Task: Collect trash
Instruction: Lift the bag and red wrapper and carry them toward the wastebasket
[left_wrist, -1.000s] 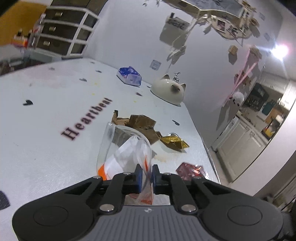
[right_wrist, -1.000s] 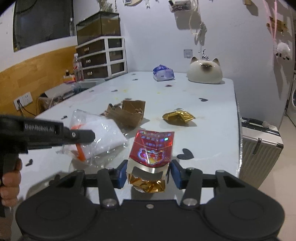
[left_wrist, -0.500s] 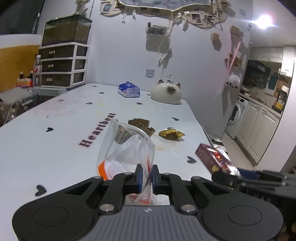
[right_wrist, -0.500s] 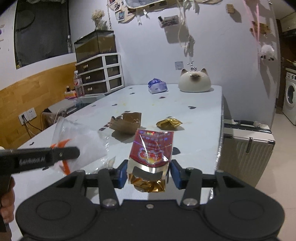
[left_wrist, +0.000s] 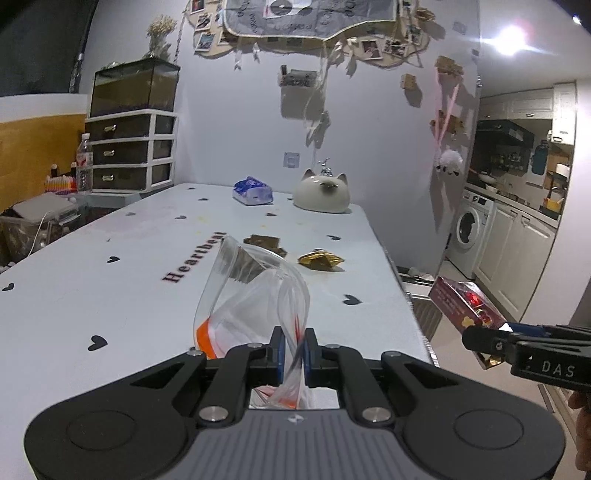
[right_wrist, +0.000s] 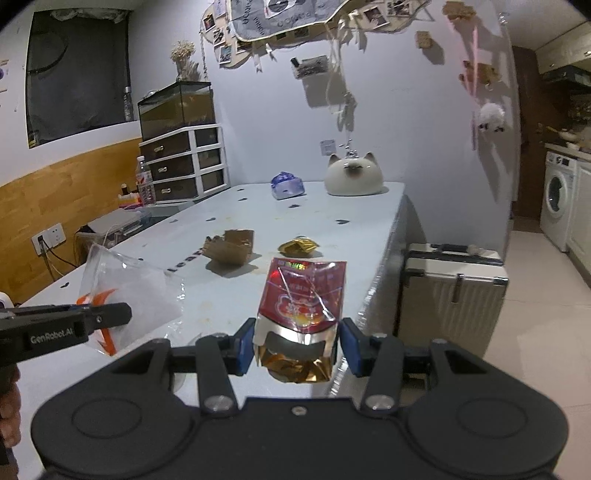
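Observation:
My left gripper (left_wrist: 293, 350) is shut on the rim of a clear plastic bag (left_wrist: 251, 295) with an orange strip, held above the white table's (left_wrist: 110, 295) near edge. My right gripper (right_wrist: 297, 345) is shut on a crushed red and gold pack (right_wrist: 303, 299), lifted off the table's right side. In the left wrist view that pack (left_wrist: 458, 302) shows at the far right, off the table's corner. In the right wrist view the bag (right_wrist: 140, 295) hangs at the left. A torn brown cardboard piece (right_wrist: 231, 247) and a gold wrapper (right_wrist: 298, 246) lie mid-table.
A cat-shaped white ornament (left_wrist: 322, 195) and a blue tissue pack (left_wrist: 253, 195) stand at the table's far end. A white suitcase (right_wrist: 454, 291) stands on the floor beside the table's right edge. Drawers (left_wrist: 129, 151) with a glass tank are at the back left.
Both grippers pulled back from the table and rose a little with their loads. The left view rolled upright, and the right gripper with the red pack came into it at the right.

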